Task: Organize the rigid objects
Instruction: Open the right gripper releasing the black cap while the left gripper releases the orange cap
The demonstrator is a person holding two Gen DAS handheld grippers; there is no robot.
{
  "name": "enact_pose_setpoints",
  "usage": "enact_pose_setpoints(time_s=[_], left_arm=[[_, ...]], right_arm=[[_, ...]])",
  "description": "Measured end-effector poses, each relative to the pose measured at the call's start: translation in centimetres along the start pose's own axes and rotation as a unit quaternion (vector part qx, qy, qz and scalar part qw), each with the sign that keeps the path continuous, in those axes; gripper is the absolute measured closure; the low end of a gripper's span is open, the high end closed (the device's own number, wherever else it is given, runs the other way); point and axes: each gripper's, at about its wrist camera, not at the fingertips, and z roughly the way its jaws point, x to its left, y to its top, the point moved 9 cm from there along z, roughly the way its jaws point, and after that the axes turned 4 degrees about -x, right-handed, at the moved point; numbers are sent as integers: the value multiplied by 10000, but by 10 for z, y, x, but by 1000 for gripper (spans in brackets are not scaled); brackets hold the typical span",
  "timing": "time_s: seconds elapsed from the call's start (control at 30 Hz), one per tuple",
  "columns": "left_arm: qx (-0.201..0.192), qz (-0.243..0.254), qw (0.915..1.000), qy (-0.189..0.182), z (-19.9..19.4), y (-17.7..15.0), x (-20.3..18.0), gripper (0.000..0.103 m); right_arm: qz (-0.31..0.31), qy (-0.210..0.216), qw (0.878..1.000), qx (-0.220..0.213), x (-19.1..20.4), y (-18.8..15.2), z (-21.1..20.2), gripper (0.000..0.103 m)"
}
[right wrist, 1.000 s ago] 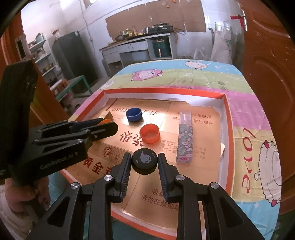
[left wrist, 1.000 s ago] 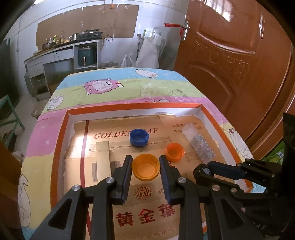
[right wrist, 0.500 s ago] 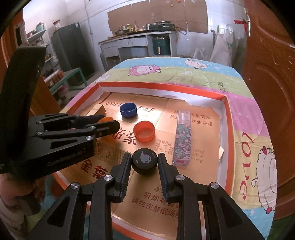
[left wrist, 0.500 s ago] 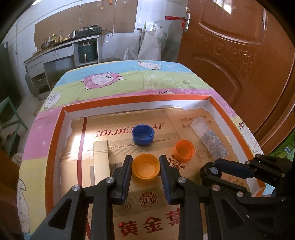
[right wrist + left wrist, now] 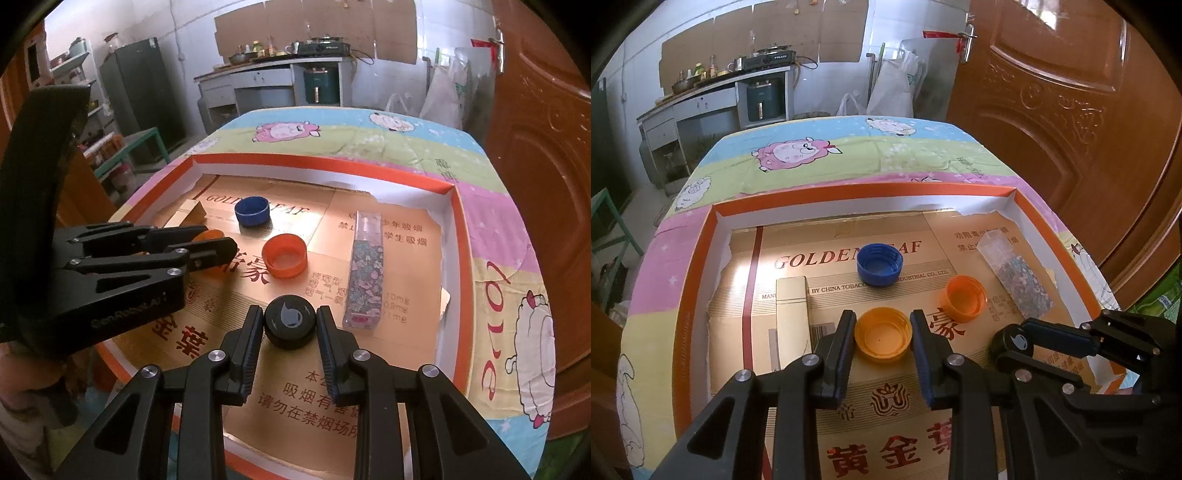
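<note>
My left gripper (image 5: pixel 882 334) is shut on a yellow-orange bottle cap (image 5: pixel 882 335), open side up, held over the front middle of the orange-rimmed box (image 5: pixel 701 258). My right gripper (image 5: pixel 290 325) is shut on a black cap with a grey drop mark (image 5: pixel 290 322); it also shows in the left wrist view (image 5: pixel 1012 341). A blue cap (image 5: pixel 880 264) and an orange cap (image 5: pixel 964 298) lie on the box floor. A floral clear case (image 5: pixel 364 271) lies at the right. A small beige carton (image 5: pixel 792 317) lies at the left.
The box sits on a table with a pastel sheep cloth (image 5: pixel 820 155). A brown door (image 5: pixel 1071 110) stands close on the right. A counter with kitchen things (image 5: pixel 720 99) is at the back. A green stool (image 5: pixel 144 144) stands to the left.
Both grippers have drawn back and up a little with their caps still held. The box and its contents appear further away.
</note>
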Motion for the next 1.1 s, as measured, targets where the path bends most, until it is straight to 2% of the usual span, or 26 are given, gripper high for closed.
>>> enact_pose_setpoints(time_s=[0.17,0.27,0.4,0.63,1.1], left_arm=[[-20,-68,9999,-101,-1,0,1,71],[-37,-90,9999,-132,-2,1,1,66],[-47,-93,9998,-144,-4,1,0,65],[-192,-98,9996,-164,-17,6,-2,65],[-469,-129,9987,-173,-58,9,-10,65]], right_arm=[[-43,-49,10000,13,0,-2,3,72],[-44,-40,10000,7,0,-3,3,70],[-50,-18,10000,-13,2,-3,1,55],[6,12,10000,-55,3,-3,-6,55],[24,-32,9994,-350,9,1,-47,55]])
